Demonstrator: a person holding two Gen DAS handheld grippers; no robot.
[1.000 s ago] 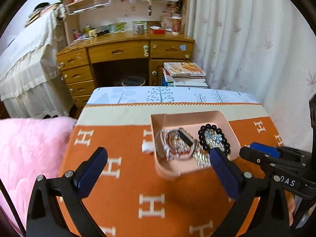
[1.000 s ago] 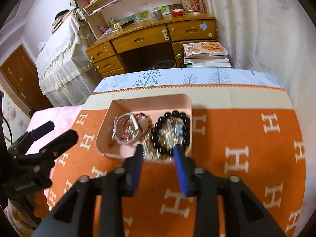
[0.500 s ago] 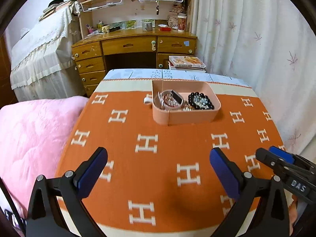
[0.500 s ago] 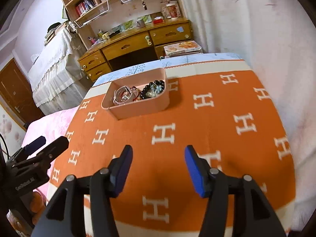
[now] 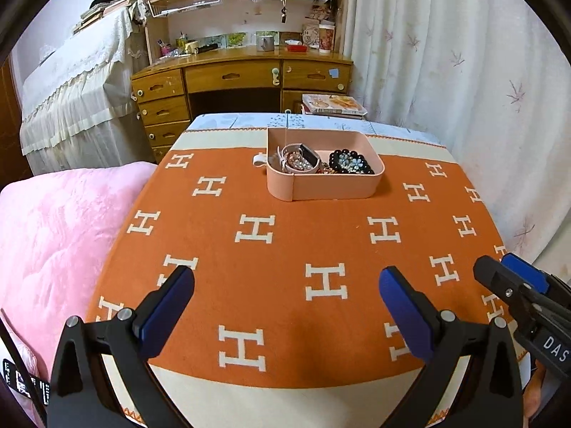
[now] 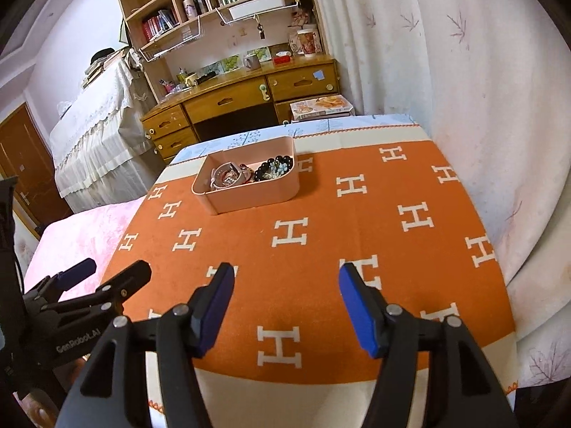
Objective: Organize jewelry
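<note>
Orange cloth point(image 5: 285, 249) patterned with white H shapes is spread over the table. A pink tray point(image 5: 323, 185) is set on its far part, and a black bead bracelet point(image 5: 351, 163) and other jewelry point(image 5: 296, 160) are held inside it. The left gripper point(image 5: 285, 303) and the right gripper point(image 6: 285, 296) are both spread wide, with nothing held, well apart from the tray.

"H" on orange cloth point(image 5: 285, 246), "GenRobot.AI" on hand-held gripper point(image 6: 85, 285)
</note>
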